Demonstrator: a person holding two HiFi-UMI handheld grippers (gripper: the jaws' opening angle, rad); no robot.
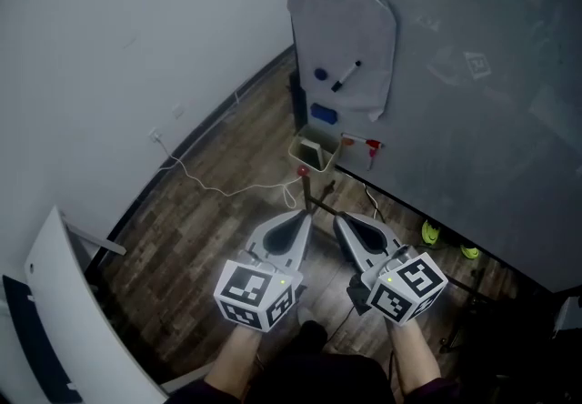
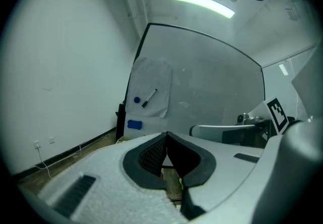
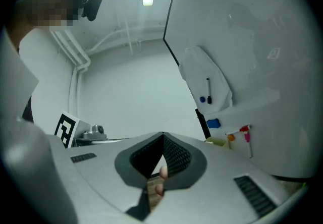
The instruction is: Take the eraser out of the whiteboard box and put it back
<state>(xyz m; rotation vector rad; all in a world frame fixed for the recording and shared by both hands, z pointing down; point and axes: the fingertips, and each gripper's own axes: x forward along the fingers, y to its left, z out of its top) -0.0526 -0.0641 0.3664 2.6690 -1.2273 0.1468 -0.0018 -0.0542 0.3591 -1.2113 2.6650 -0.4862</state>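
Eraser (image 1: pixel 323 111), apparently blue block, clings to whiteboard (image 1: pixel 455 75) just above open box (image 1: pixel 314 154), well ahead of tools. Left tool (image 1: pixel 304 217) shut, empty. Right tool (image 1: pixel 338 221) shut, empty. Both point toward box, likely approaching.
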